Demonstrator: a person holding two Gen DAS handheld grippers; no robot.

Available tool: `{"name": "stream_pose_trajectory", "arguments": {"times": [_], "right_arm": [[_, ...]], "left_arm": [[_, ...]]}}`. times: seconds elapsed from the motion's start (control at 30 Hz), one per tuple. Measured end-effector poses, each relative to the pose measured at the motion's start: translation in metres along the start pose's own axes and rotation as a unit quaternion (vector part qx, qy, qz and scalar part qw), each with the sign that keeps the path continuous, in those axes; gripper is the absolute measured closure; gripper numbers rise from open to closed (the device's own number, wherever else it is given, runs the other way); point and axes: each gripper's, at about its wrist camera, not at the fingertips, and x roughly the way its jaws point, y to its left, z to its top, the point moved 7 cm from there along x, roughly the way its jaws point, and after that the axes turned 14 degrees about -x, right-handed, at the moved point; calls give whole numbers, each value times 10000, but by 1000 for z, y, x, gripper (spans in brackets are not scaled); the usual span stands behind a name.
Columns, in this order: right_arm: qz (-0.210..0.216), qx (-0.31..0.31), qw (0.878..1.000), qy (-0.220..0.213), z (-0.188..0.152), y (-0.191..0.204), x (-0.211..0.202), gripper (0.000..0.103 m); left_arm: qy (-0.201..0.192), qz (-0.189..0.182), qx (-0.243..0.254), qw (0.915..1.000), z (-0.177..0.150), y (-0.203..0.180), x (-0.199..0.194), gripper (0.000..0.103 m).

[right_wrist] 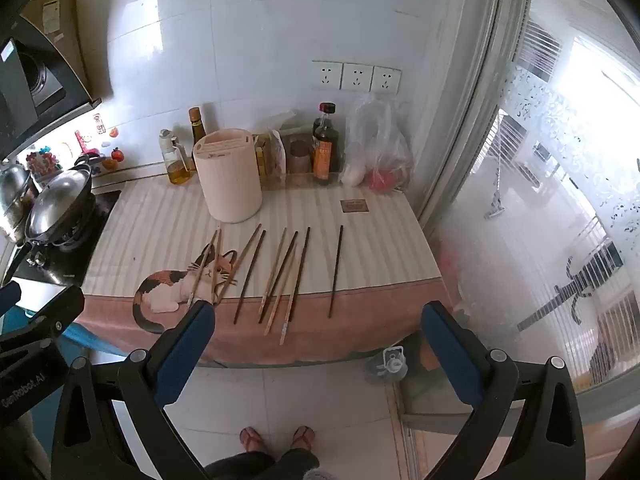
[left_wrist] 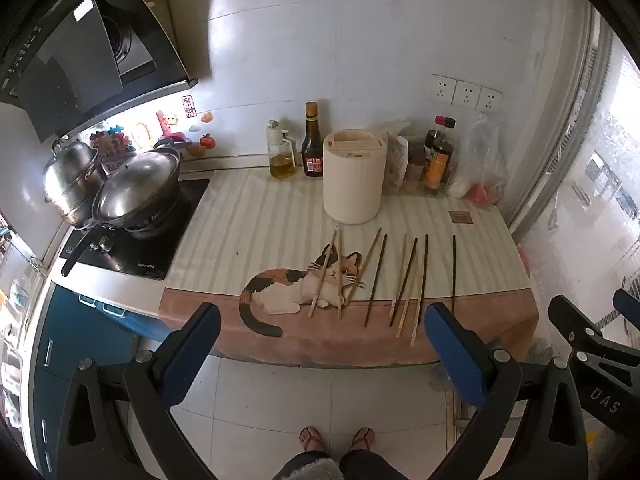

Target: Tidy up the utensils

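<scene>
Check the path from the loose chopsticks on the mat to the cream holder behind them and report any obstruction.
Nothing visible blocks it. The wooden chopsticks lie on the striped cat-print mat, the cream cylindrical utensil holder just behind them. Both open grippers, left and right, hover before the counter edge with clear access.

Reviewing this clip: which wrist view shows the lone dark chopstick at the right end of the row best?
The right wrist view: the lone dark chopstick lies whole and unobstructed, apart from the other chopsticks. In the left wrist view the same chopstick has its near end hidden behind a blue finger pad of the left gripper.
</scene>
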Motion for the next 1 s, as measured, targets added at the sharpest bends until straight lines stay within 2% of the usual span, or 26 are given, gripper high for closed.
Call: {"name": "stream_pose_trajectory", "arguments": {"times": [0.13, 0.17, 0.2, 1.0], "right_arm": [[5, -10, 10000, -5, 0, 1, 1, 0], [10, 7, 10000, -34, 0, 1, -1, 0], [14, 12, 10000, -37, 0, 1, -1, 0], [-15, -49, 9999, -140, 7, 7, -13, 0]], "left_arm": [[38, 22, -44, 10000, -1, -2, 3, 0], [10, -132, -23, 9999, 2, 4, -3, 0], [6, -137, -15, 9999, 2, 6, -4, 0], [-59, -89, 18, 9999, 6, -4, -9, 0]]}}
